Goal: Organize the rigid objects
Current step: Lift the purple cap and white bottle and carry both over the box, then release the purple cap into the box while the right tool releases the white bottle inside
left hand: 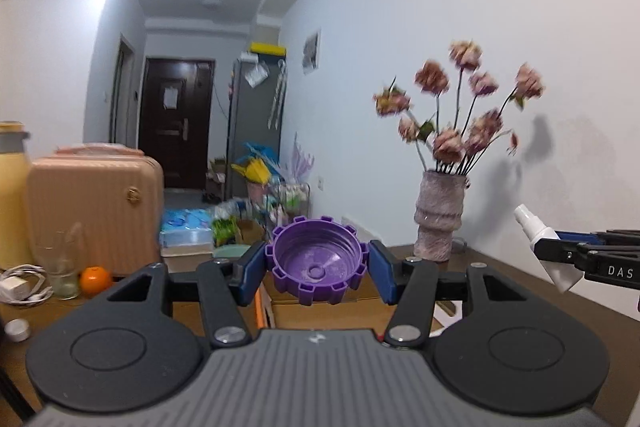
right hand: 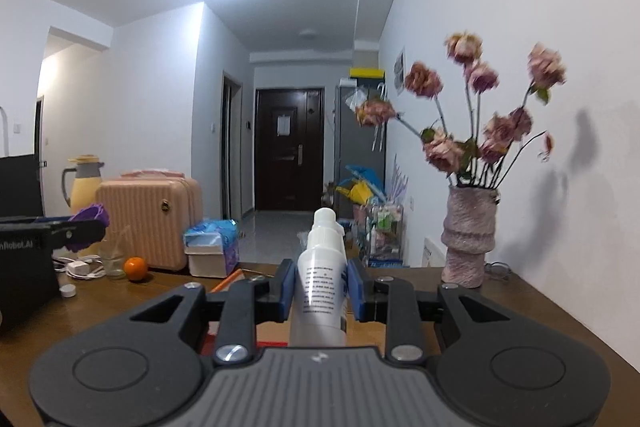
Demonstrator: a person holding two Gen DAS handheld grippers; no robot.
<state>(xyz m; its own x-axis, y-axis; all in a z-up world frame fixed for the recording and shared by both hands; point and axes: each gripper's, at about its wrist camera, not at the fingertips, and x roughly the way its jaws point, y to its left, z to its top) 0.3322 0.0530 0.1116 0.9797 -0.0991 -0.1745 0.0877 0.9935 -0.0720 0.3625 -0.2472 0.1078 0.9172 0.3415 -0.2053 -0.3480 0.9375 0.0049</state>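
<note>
Two grippers were raised above a brown wooden table [right hand: 540, 307], each with something clamped between its blue pads; the left gripper [left hand: 317, 263] had its jaws closed on a purple ridged cap [left hand: 316, 259], whose open hollow faced back toward the camera, the pads pressing on its notched rim from either side; the right gripper [right hand: 318, 285] had its jaws closed around the body of a white spray bottle [right hand: 320, 279], which stood roughly upright with its nozzle pointing up and away, printed text showing on its side; in the left wrist view that same bottle showed at the right edge, tilted, held in the black fingers of the other tool; in the right wrist view the cap showed at the left edge, likewise held aloft

Beneath the left gripper lay the top of a cardboard box [left hand: 320, 311] with an orange strip at its left side; further out on the table, to the left, sat a small white round lid [right hand: 67, 290], a white charger with coiled cable [right hand: 82, 268], a clear glass [right hand: 112, 259] and an orange [right hand: 136, 268] just beside it; behind those stood a pink ribbed suitcase [right hand: 148, 223], a yellow thermos jug [right hand: 82, 183] and a blue tissue pack [right hand: 212, 247]; to the right, near the wall, a pale textured vase [right hand: 468, 239] held dried pink flowers [right hand: 472, 115]; beyond the table a hallway ran to a dark door [right hand: 289, 151], with a grey cabinet [right hand: 360, 147] and clutter on the floor beside it
</note>
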